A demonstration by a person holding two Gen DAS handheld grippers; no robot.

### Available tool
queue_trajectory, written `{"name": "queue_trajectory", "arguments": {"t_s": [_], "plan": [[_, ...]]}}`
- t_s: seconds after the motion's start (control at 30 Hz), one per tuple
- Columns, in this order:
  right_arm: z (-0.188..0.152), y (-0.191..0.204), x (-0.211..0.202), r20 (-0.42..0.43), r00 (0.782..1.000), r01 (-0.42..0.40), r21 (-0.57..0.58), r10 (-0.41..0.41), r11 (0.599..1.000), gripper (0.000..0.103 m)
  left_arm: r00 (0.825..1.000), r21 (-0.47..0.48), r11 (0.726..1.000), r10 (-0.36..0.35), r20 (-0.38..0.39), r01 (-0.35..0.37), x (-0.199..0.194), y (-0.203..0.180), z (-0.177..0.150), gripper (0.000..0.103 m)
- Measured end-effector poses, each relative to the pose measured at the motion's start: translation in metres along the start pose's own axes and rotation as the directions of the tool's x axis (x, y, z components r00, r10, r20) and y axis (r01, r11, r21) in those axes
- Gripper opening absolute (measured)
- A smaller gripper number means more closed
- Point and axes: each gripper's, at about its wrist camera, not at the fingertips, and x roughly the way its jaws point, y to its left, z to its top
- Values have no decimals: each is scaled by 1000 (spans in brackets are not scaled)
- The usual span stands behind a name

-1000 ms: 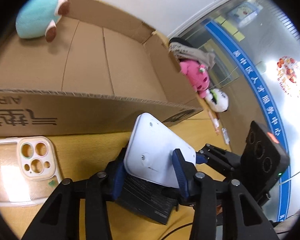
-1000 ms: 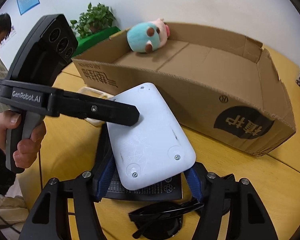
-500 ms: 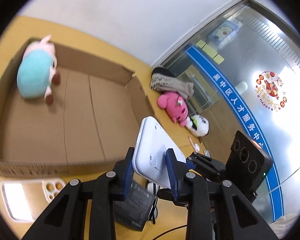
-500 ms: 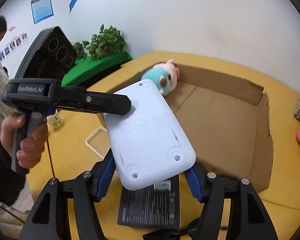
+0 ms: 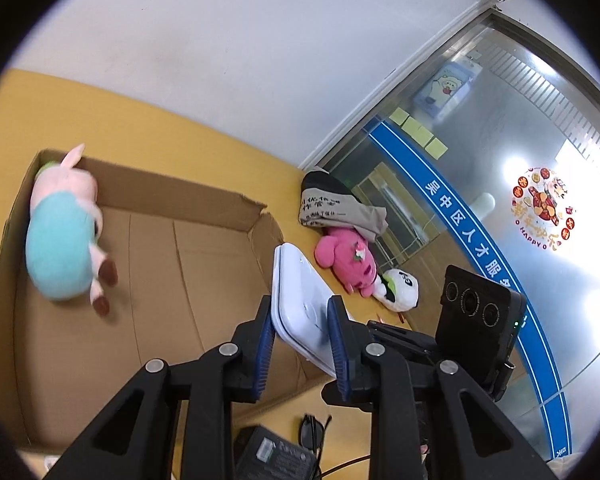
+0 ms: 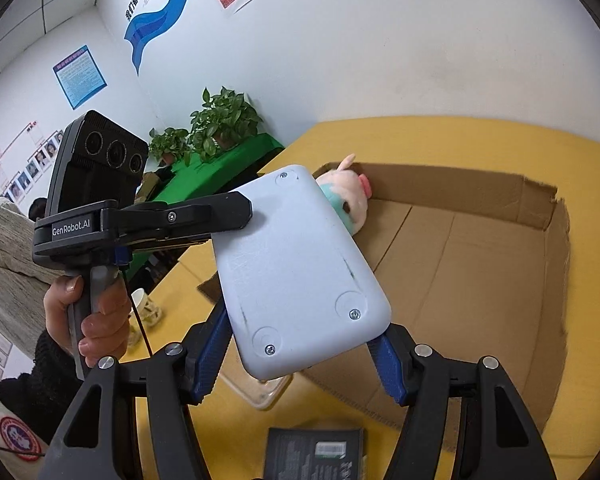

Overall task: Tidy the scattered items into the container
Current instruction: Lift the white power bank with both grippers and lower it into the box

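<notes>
Both the left gripper [image 5: 304, 344], jaws closing on its edge, and the right gripper [image 6: 300, 356], clamped across its width, are carrying the white tablet-like device [image 6: 300, 272] above the cardboard box [image 6: 480, 260], so lowering and releasing inside probably comes next.

A yellow table [image 6: 440, 140] carries everything. An open cardboard box [image 5: 204, 208] sits on it, toward the far side. Near the box lie a black booklet [image 6: 314, 456] and a clear phone case [image 6: 260, 390]. Right of the box rest a pink plush [image 5: 350, 258], a panda plush [image 5: 400, 290] and folded clothing [image 5: 336, 208].
</notes>
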Motion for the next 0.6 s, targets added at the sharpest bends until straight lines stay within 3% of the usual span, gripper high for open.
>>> {"name": "queue_trajectory", "arguments": {"t_s": [0.3, 0.6], "plan": [[60, -44, 29, -3, 999, 49, -3, -49, 999, 69, 999, -44, 999, -23, -24, 21, 40, 35, 69, 25], [95, -125, 114, -114, 993, 26, 80, -17, 996, 69, 994, -186, 980, 53, -96, -71, 106, 113, 102, 25]]}}
